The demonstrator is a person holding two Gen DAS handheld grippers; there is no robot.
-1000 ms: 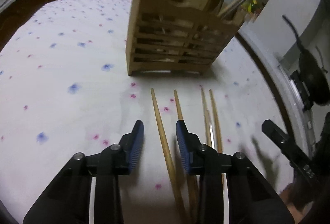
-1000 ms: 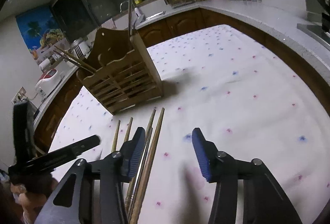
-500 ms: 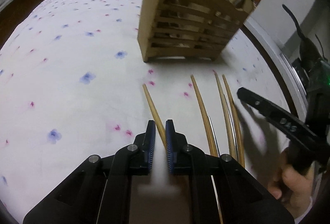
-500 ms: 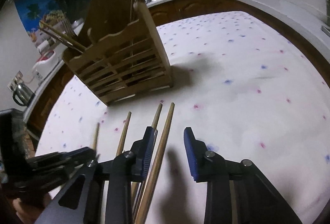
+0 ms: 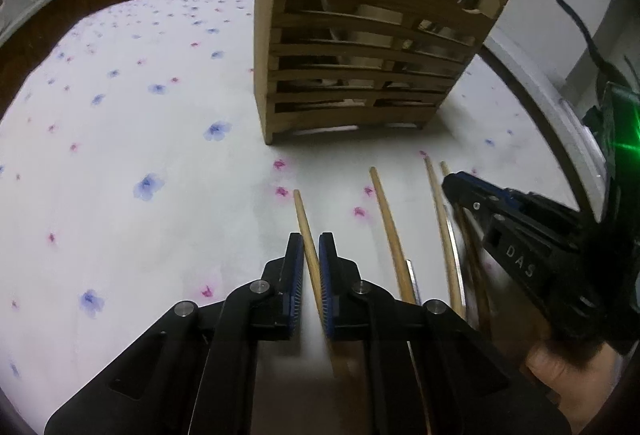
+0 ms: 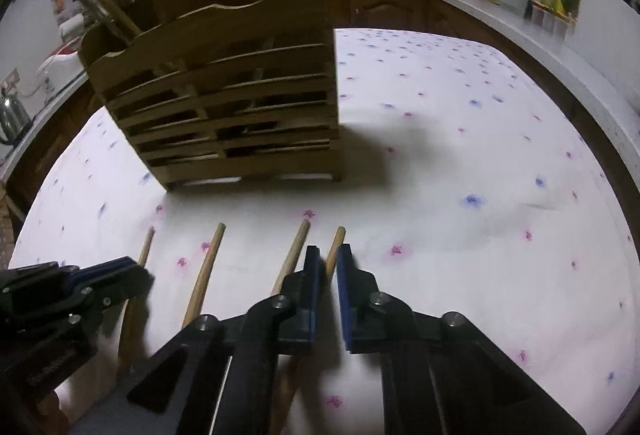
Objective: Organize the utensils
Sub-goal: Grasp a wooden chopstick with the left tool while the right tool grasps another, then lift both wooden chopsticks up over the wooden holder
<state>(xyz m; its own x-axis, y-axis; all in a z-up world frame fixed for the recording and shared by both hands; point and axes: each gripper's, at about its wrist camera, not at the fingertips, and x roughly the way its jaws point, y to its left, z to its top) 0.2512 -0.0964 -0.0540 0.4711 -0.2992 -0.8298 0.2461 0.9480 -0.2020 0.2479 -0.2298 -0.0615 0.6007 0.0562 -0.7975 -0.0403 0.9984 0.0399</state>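
left wrist: bare cloth left of rack, chopsticks.

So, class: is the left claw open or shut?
Shut: the left claw has its blue pads pressed on the leftmost chopstick, on the tablecloth.

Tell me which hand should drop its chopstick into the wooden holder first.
Probably left: the left gripper is shut on a chopstick, and the wooden holder stands straight ahead. Right also grips one; close call.

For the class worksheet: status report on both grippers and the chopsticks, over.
Left gripper shut on leftmost chopstick. Right gripper shut on rightmost chopstick. Two chopsticks between them lie on cloth. Wooden holder ahead, path unobstructed.
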